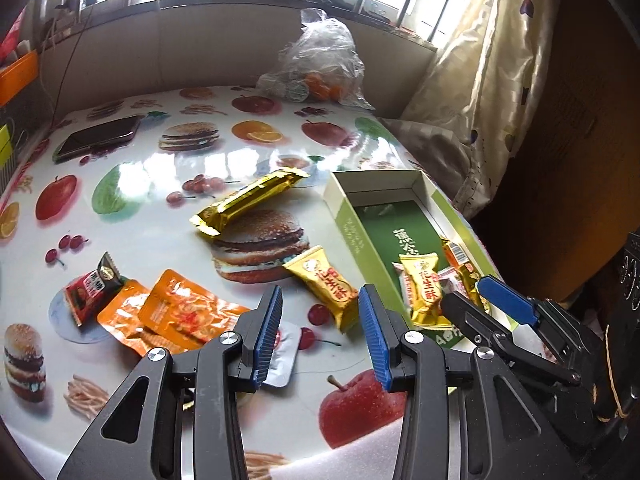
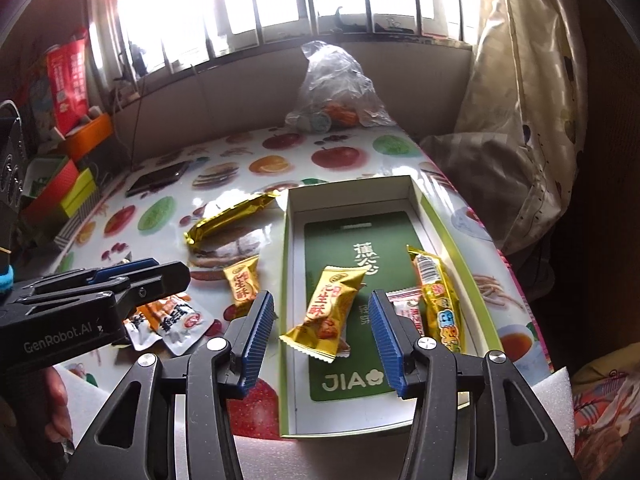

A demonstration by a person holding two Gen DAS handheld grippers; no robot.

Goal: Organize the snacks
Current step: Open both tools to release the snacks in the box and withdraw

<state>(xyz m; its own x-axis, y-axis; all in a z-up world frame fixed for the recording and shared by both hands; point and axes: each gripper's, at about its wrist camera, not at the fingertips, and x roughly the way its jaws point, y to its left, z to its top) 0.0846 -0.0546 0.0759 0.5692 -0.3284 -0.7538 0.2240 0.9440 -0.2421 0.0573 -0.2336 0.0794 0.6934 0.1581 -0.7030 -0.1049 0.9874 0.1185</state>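
Note:
A green-and-white box (image 2: 296,216) lies open on the fruit-print table; in it are a gold peanut candy (image 2: 328,312), a gold sausage pack (image 2: 438,296) and a small pink-white candy (image 2: 406,300). My right gripper (image 2: 320,344) is open and empty just above the gold candy in the box. My left gripper (image 1: 320,332) is open and empty over the table, with another gold peanut candy (image 1: 326,284) just ahead between its fingers. A long gold bar (image 1: 248,200), orange packets (image 1: 180,312) and a red-black packet (image 1: 92,288) lie loose on the table left of the box (image 1: 352,232).
A phone (image 1: 98,138) lies at the table's far left. A clear plastic bag with oranges (image 1: 320,64) stands at the far edge. A curtain (image 1: 492,72) hangs at the right. Coloured boxes (image 2: 68,184) are stacked left of the table.

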